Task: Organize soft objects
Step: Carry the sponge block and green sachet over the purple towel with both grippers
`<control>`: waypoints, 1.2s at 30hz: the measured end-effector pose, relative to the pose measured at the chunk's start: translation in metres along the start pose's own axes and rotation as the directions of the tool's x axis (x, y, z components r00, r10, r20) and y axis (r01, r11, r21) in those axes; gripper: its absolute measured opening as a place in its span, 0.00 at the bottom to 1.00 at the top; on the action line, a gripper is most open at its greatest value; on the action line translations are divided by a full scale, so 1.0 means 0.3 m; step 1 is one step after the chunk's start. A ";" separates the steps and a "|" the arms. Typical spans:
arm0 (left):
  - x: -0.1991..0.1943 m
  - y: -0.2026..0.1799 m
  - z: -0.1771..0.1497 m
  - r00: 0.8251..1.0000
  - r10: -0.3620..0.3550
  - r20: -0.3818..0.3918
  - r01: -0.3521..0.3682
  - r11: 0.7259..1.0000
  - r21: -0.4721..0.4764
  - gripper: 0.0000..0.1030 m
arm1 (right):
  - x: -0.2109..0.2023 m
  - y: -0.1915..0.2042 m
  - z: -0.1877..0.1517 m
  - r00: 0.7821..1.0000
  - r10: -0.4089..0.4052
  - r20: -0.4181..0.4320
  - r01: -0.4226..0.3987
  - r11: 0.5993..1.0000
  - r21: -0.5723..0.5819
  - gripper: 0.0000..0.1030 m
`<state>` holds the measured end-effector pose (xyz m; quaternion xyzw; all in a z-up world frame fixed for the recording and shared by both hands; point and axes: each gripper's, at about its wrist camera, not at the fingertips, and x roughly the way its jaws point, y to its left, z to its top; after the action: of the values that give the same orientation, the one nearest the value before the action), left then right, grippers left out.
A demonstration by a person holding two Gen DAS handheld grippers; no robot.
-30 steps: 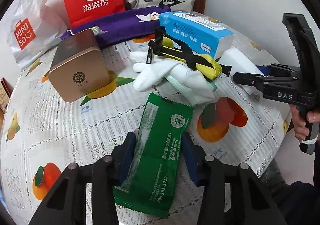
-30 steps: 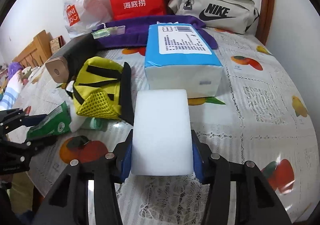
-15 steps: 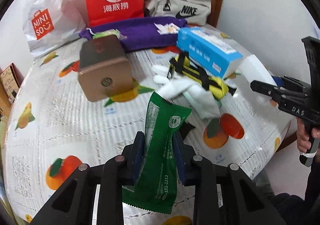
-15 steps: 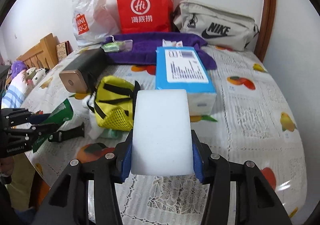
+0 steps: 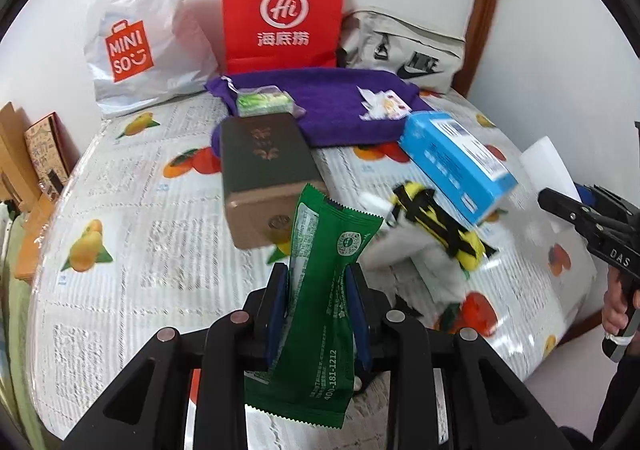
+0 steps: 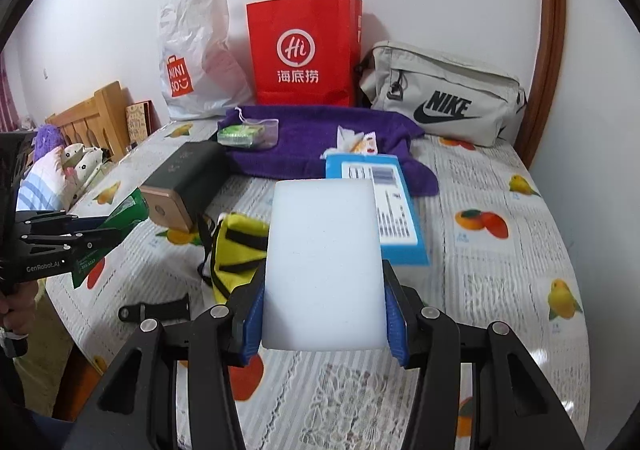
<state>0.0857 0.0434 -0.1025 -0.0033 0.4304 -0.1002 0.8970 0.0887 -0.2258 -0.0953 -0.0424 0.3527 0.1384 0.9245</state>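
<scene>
My left gripper (image 5: 318, 302) is shut on a green snack packet (image 5: 320, 314) and holds it above the table; it also shows at the left of the right wrist view (image 6: 100, 232). My right gripper (image 6: 324, 314) is shut on a white foam sponge (image 6: 324, 266), lifted over the table; it appears at the right of the left wrist view (image 5: 560, 206). A yellow mesh pouch (image 6: 236, 254), white gloves (image 5: 404, 246) and a blue tissue pack (image 5: 456, 158) lie on the fruit-print tablecloth (image 5: 140, 234).
A gold-ended dark box (image 5: 264, 174) stands mid-table. A purple towel (image 5: 332, 102), a red paper bag (image 5: 282, 14), a white Miniso bag (image 5: 140, 38) and a grey Nike bag (image 6: 444, 98) sit at the back wall. A black strap (image 6: 156, 310) lies near the front edge.
Both grippers have risen and pulled back from the table with their loads. The left one closed on the green packet and lifted it off the cloth.
</scene>
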 end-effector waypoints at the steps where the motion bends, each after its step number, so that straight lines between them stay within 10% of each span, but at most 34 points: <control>1: 0.000 0.004 0.011 1.000 0.001 0.004 -0.001 1.000 -0.007 0.27 | 0.007 -0.001 0.011 1.000 0.004 -0.002 -0.004 1.000 -0.001 0.48; 36: 0.152 0.093 0.421 0.997 -0.001 0.075 0.011 0.991 -0.136 0.27 | 0.280 -0.108 0.418 0.999 0.042 0.011 -0.042 0.999 0.016 0.48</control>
<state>0.2161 0.0523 -0.0607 -0.0695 0.4026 -0.0733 0.9098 0.2382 -0.2158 -0.0581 -0.0266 0.3500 0.1551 0.9235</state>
